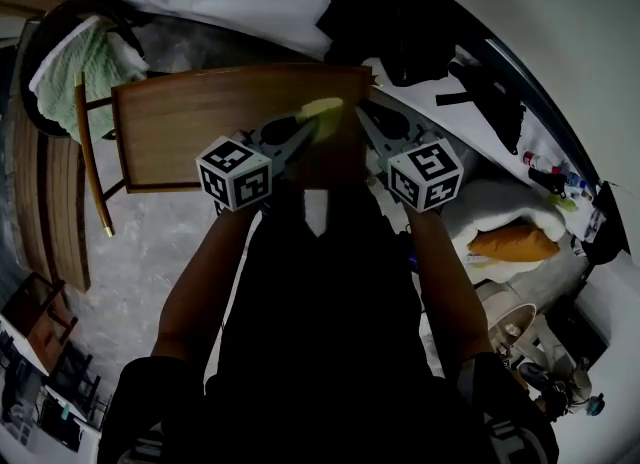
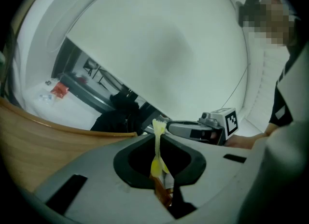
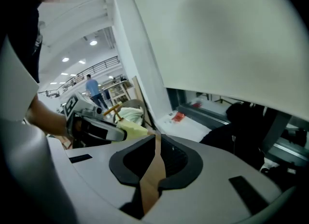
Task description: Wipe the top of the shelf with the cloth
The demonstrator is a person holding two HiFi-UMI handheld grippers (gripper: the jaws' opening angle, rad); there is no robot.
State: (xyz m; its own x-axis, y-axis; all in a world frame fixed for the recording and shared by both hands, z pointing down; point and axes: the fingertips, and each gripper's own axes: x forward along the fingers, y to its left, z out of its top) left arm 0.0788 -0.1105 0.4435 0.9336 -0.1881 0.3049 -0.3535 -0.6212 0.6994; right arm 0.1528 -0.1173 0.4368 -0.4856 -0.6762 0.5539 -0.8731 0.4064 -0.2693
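The wooden shelf top [image 1: 190, 122] lies in front of me, brown and bare. A yellow cloth [image 1: 322, 109] rests on its right part, pinched in my left gripper [image 1: 316, 124]. In the left gripper view the cloth [image 2: 157, 162] stands as a thin yellow fold between the shut jaws [image 2: 158, 125]. My right gripper [image 1: 368, 118] hovers at the shelf's right edge, just right of the cloth. Its jaws [image 3: 157, 138] are shut, with only a sliver of brown wood showing through the slit. From there the left gripper [image 3: 96, 129] and the cloth [image 3: 133, 129] appear close on the left.
A chair draped with green fabric [image 1: 85, 72] stands left of the shelf. Black clothing [image 1: 400, 32] lies on the white ledge behind it. A white and orange cushion [image 1: 510, 237] sits to the right. A small wooden stand [image 1: 40, 317] is on the floor at lower left.
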